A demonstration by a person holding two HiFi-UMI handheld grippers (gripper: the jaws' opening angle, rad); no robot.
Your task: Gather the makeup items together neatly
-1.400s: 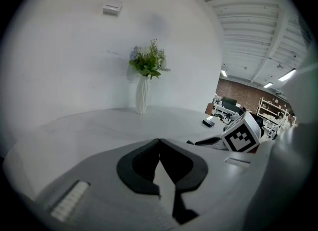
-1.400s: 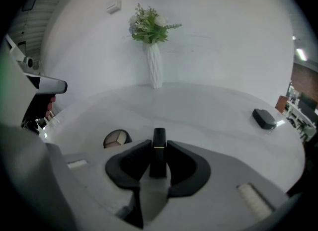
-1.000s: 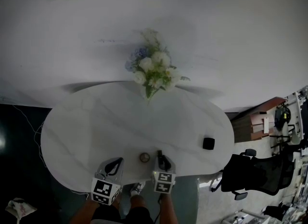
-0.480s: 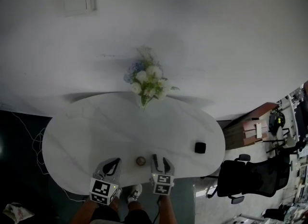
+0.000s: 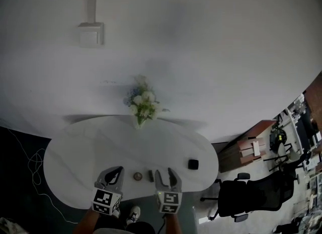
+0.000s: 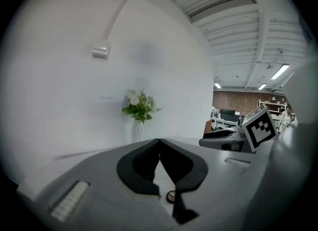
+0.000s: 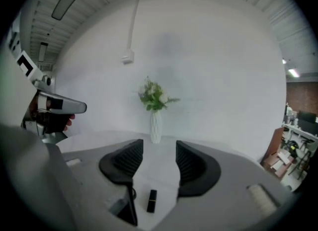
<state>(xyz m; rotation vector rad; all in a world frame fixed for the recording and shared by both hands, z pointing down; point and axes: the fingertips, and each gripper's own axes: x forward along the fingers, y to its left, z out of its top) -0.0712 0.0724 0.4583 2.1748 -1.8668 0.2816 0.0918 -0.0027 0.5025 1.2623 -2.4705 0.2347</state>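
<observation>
A small black lipstick [image 5: 150, 175] lies on the white oval table [image 5: 90, 147], just right of a small round gold-rimmed item [image 5: 137, 176]. A black square compact [image 5: 193, 164] sits apart, near the table's right end. My right gripper [image 5: 166, 174] is open over the near edge. In the right gripper view the lipstick [image 7: 151, 200] lies on the table below the gap of the right gripper [image 7: 159, 148], untouched. My left gripper [image 5: 114, 174] is shut and empty, left of the round item. In the left gripper view, that round item [image 6: 170, 196] shows under the left gripper [image 6: 159, 141].
A white vase of flowers [image 5: 141, 107] stands at the table's far edge against the wall. A black office chair [image 5: 246, 198] and a wooden cabinet [image 5: 246, 150] stand to the right. A switch box [image 5: 90, 34] is on the wall.
The right gripper's jaws opened and let go of the lipstick, which now lies beside the round item. The head view has drawn back, showing more wall.
</observation>
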